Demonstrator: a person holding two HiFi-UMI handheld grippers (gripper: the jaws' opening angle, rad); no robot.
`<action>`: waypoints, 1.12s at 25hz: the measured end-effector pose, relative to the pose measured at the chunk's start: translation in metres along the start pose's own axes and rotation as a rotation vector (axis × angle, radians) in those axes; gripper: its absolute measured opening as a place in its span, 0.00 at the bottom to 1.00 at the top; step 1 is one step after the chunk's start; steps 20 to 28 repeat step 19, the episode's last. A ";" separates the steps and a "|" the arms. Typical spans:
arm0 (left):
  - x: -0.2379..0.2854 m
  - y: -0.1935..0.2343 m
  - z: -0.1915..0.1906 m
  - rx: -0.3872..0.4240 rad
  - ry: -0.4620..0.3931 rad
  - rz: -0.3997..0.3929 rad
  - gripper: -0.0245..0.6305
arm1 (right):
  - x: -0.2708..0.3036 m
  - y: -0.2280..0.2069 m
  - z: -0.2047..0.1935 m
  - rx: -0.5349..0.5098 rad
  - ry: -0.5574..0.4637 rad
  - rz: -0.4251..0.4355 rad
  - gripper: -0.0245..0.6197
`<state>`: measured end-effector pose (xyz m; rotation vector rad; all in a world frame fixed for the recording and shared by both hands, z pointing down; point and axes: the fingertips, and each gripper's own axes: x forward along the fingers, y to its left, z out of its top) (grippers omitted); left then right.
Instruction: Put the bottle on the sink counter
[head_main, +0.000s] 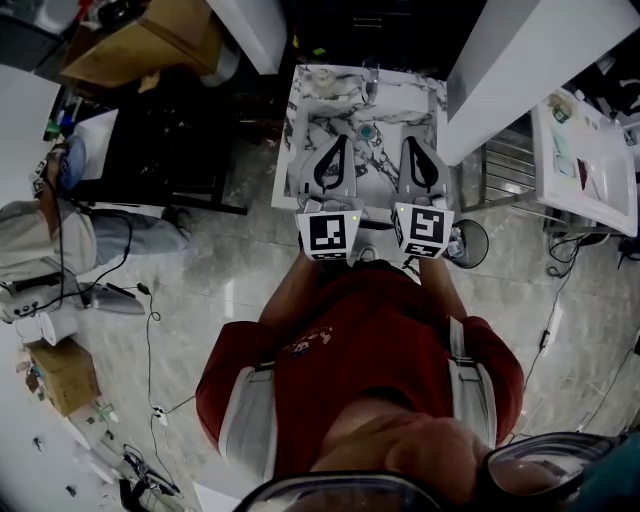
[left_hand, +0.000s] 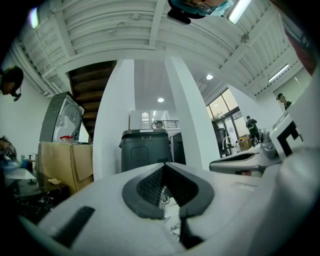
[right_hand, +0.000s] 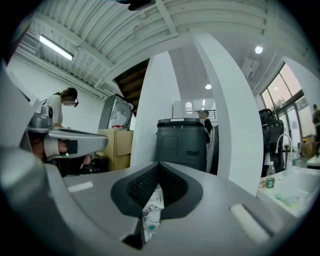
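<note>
Both grippers hang side by side over a marble-patterned counter (head_main: 300, 120) in the head view. My left gripper (head_main: 338, 142) is shut, its jaws meeting at the tip with nothing between them (left_hand: 165, 167). The right gripper (head_main: 411, 143) is shut too, and it holds nothing (right_hand: 159, 166). On the marble between the two grippers sits a small round green-topped thing (head_main: 367, 131). A clear bottle with a green label (right_hand: 270, 176) stands on a white counter (right_hand: 300, 192) at the right edge of the right gripper view, well away from both grippers.
A dark bin (right_hand: 182, 142) stands straight ahead against a white pillar (right_hand: 227, 125). A glass (head_main: 371, 70) and a round thing (head_main: 323, 77) sit at the marble counter's far end. Off to the right is a white counter (head_main: 600, 190); a faucet (right_hand: 284, 146) rises there. A person works at the left (right_hand: 62, 107).
</note>
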<state>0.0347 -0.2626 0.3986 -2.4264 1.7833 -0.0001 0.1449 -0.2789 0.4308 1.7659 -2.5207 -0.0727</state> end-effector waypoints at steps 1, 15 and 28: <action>0.000 0.001 -0.001 -0.001 0.001 0.003 0.04 | 0.000 0.000 -0.001 -0.003 0.001 0.000 0.04; 0.000 -0.001 -0.006 -0.004 0.006 0.005 0.04 | -0.002 -0.004 -0.003 -0.017 0.012 -0.019 0.04; 0.000 -0.001 -0.006 -0.004 0.009 0.004 0.04 | -0.002 -0.003 0.000 -0.020 0.006 -0.016 0.04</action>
